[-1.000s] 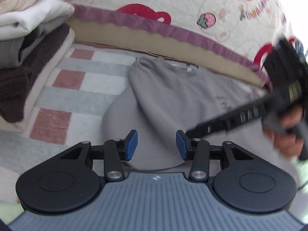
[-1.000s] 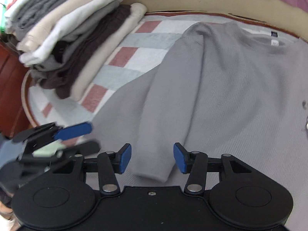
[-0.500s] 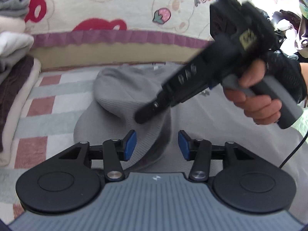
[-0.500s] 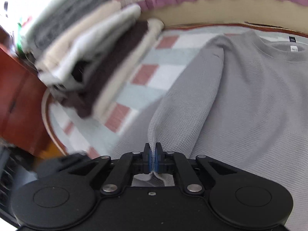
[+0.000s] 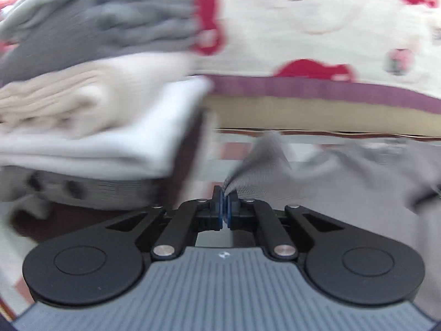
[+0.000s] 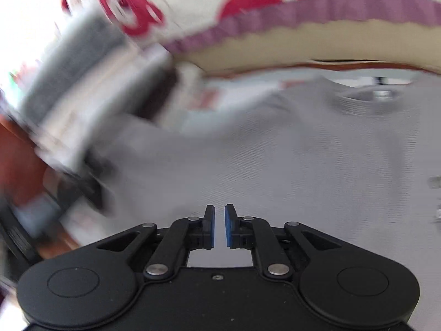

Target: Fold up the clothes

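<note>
A grey knit sweater (image 5: pixel 317 187) lies spread on the checked bed cover, with its collar (image 6: pixel 369 102) at the far side. My left gripper (image 5: pixel 224 193) is shut on a pinch of the sweater's fabric, which rises in a peak from the pads. My right gripper (image 6: pixel 219 212) hovers over the sweater (image 6: pixel 303 151). Its jaws are opening a narrow gap, and nothing shows between the blue pads. Both views are blurred by motion.
A tall stack of folded clothes (image 5: pixel 96 110) stands close on the left and shows smeared in the right wrist view (image 6: pixel 91 88). A cream quilt with red prints and a purple border (image 5: pixel 330 27) runs along the back. Reddish-brown wood (image 6: pixel 19 165) lies at the left edge.
My left gripper has closed on the sweater's fabric and swung left toward the stack. My right gripper, which pinched the sleeve half a second ago, has let it go and parted slightly.
</note>
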The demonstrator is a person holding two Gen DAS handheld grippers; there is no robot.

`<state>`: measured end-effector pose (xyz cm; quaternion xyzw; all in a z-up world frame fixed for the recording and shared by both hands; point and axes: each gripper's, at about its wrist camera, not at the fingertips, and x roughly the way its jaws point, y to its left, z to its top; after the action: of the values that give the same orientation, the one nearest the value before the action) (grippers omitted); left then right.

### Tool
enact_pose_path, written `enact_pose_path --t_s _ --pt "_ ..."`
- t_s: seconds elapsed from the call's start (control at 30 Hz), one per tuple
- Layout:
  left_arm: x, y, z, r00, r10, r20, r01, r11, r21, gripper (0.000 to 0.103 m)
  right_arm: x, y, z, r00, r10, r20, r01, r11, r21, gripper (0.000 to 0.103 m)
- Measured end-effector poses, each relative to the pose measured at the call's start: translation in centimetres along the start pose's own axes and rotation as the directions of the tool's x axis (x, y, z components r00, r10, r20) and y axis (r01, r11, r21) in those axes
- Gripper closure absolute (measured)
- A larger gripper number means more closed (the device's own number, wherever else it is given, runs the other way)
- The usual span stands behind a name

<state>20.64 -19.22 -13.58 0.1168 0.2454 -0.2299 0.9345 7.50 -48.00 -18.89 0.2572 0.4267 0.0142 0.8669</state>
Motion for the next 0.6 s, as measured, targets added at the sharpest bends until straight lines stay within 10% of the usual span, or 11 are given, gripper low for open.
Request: enact_pose_path --t_s 0.17,0.6 --pt "1.8 1.7 -1.2 0.998 0.06 -0.023 -0.062 0.995 -0.073 0.1 1.4 -1.4 -2.3 0.982 -0.166 -0.087 0.158 0.983 -0.097 0.088" --pt "1.7 1.8 -2.5 0.993 0.109 -0.038 -0.109 0.994 -0.002 0.1 1.2 -1.4 -3.9 0.979 -0.173 -0.109 0.16 0.979 -0.125 0.075"
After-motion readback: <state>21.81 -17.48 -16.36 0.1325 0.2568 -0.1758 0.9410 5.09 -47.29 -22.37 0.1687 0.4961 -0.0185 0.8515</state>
